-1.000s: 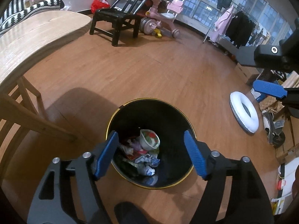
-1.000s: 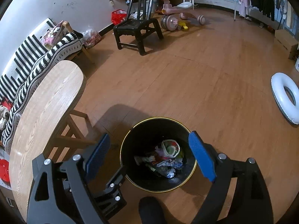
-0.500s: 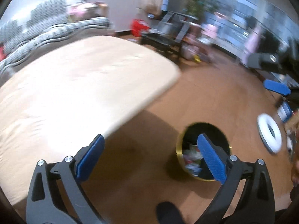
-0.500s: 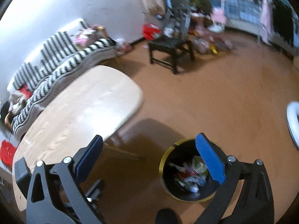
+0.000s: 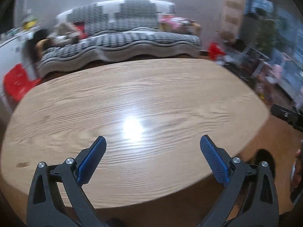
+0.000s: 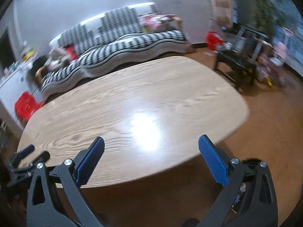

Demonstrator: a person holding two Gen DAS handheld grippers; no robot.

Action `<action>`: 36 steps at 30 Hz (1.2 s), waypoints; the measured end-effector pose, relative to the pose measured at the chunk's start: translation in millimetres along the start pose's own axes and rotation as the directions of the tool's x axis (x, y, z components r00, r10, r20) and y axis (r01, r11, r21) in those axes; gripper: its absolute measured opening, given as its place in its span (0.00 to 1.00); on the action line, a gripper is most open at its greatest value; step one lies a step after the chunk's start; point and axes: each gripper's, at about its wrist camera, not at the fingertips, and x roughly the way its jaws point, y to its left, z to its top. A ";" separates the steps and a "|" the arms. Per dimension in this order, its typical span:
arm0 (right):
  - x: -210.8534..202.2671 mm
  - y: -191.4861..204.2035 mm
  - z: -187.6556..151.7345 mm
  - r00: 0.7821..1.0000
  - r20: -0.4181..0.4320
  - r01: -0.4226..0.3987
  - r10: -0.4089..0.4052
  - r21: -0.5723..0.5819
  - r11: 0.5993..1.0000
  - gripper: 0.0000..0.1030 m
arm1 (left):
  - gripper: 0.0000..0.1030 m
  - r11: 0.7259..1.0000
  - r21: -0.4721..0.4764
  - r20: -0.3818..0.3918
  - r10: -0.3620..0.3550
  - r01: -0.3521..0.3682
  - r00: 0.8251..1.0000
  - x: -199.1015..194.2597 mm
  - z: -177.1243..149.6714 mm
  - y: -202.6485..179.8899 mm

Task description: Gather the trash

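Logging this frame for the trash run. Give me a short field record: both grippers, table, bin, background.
left gripper: open, nothing between the blue pads, above the table
right gripper: open, empty, above the table
oval light wood table: nothing seen on the visible top, glare spot
black trash bin with gold rim: on the floor past the table's right edge, mostly hidden
black-and-white patterned sofa: behind the table
image: motion-blurred

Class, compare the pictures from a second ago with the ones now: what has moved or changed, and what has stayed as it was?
Both grippers swung up and away from the black bin toward the wooden table, which now fills both views. The bin has slid to the lower right edge, mostly hidden. The left gripper and right gripper have just been opening wider, nothing between their jaws. Unchanged: both carry nothing, and the striped sofa stands behind the table.
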 end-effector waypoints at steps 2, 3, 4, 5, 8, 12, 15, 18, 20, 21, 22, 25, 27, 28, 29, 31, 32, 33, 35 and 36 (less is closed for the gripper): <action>11.3 28.7 1.3 1.000 -0.009 -0.015 0.014 -0.045 0.999 0.93 | 0.94 0.998 -0.032 0.003 0.050 -0.050 0.999 -6.4 -0.8 29.5; 17.0 40.9 1.8 1.000 -0.014 -0.022 0.021 -0.062 0.998 0.93 | 0.94 0.996 -0.046 0.006 0.076 -0.075 0.997 -9.0 -1.5 43.3; 23.5 53.5 2.5 0.999 -0.023 -0.032 0.030 -0.076 0.997 0.93 | 0.94 0.994 -0.054 0.009 0.091 -0.090 0.996 -10.1 -2.0 52.9; 27.4 61.9 1.2 0.999 -0.029 -0.040 0.038 -0.087 0.995 0.93 | 0.94 0.991 -0.069 0.012 0.114 -0.113 0.993 -12.5 -3.8 66.6; 38.9 85.0 0.0 0.998 -0.043 -0.055 0.051 -0.111 0.992 0.93 | 0.94 0.985 -0.100 0.012 0.144 -0.142 0.990 -16.5 -4.3 90.5; 49.7 99.0 -0.3 0.997 -0.060 -0.064 0.057 -0.123 0.990 0.93 | 0.94 0.978 -0.106 0.027 0.181 -0.177 0.983 -21.7 -9.6 117.7; 49.0 95.6 -4.0 0.996 -0.066 -0.064 0.056 -0.124 0.990 0.93 | 0.94 0.976 -0.087 0.032 0.204 -0.201 0.978 -18.5 -9.2 123.9; 49.0 93.4 -5.8 0.996 -0.067 -0.059 0.051 -0.130 0.990 0.93 | 0.94 0.974 -0.083 0.024 0.211 -0.209 0.977 -17.6 -10.4 129.9; 48.7 91.7 -6.6 0.997 -0.063 -0.052 0.044 -0.128 0.990 0.93 | 0.94 0.974 -0.092 0.023 0.208 -0.205 0.978 -16.7 -8.5 133.3; 48.9 89.2 -7.2 0.997 -0.065 -0.051 0.043 -0.124 0.991 0.93 | 0.94 0.975 -0.096 0.025 0.204 -0.201 0.979 -16.0 -7.2 134.7; 49.2 86.8 -7.5 0.997 -0.067 -0.050 0.042 -0.116 0.992 0.93 | 0.94 0.975 -0.098 0.027 0.202 -0.198 0.979 -16.2 -6.5 133.4; 47.7 81.0 -7.8 0.997 -0.070 -0.050 0.043 -0.106 0.993 0.93 | 0.94 0.976 -0.096 0.034 0.201 -0.197 0.979 -17.3 -5.6 129.7; 46.0 79.6 -7.4 0.997 -0.067 -0.051 0.044 -0.104 0.993 0.93 | 0.94 0.976 -0.092 0.036 0.199 -0.195 0.979 -16.5 -5.6 128.6; 45.0 79.1 -7.3 0.997 -0.066 -0.053 0.046 -0.104 0.993 0.93 | 0.94 0.976 -0.090 0.036 0.200 -0.196 0.979 -16.3 -6.2 126.8; 44.0 78.8 -7.2 0.997 -0.064 -0.055 0.049 -0.105 0.993 0.93 | 0.94 0.976 -0.089 0.036 0.200 -0.197 0.979 -15.8 -6.3 126.0; 43.0 78.2 -7.7 0.997 -0.063 -0.056 0.050 -0.110 0.992 0.93 | 0.94 0.976 -0.088 0.034 0.201 -0.198 0.979 -15.6 -7.1 125.6; 42.8 77.5 -7.9 0.997 -0.063 -0.057 0.050 -0.112 0.992 0.93 | 0.94 0.976 -0.088 0.033 0.204 -0.201 0.978 -14.9 -7.5 125.4; 42.4 77.0 -8.2 0.997 -0.063 -0.057 0.050 -0.113 0.992 0.93 | 0.94 0.975 -0.089 0.032 0.206 -0.202 0.978 -14.6 -7.7 124.9; 42.3 77.3 -8.1 0.997 -0.063 -0.057 0.050 -0.112 0.992 0.93 | 0.94 0.975 -0.094 0.030 0.206 -0.202 0.978 -14.0 -7.0 124.8; 42.3 77.4 -8.1 0.997 -0.062 -0.056 0.049 -0.112 0.992 0.93 | 0.94 0.975 -0.097 0.029 0.205 -0.201 0.978 -13.9 -6.8 124.9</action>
